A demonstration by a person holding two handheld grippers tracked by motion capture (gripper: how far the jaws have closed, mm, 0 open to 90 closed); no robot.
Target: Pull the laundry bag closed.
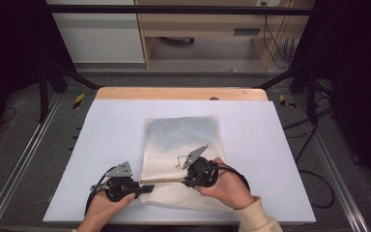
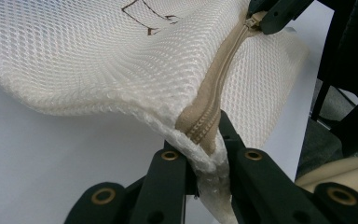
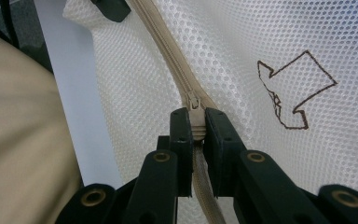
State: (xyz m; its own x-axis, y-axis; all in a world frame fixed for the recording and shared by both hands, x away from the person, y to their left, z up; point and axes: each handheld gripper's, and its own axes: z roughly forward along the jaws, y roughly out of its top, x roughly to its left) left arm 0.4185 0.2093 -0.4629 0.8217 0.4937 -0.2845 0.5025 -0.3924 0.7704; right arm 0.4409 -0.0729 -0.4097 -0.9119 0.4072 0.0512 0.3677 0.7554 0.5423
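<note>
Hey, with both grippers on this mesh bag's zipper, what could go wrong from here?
1. The right hand-held gripper pinches just the small zipper pull; it may slip out under a hard tug.
2. The left hand-held gripper clamps the mesh bag at the end of its zipper, with the fabric bunched there; loose mesh could snag in the slider.
3. The bag lies loose on the table, so it could drag.

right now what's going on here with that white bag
A person is working the zip of a white mesh bag that lies on the table. The left gripper is clamped on the bag's corner at the end of the beige zip, holding it firm. The right gripper is shut on the zip pull, partway along the zip.
</note>
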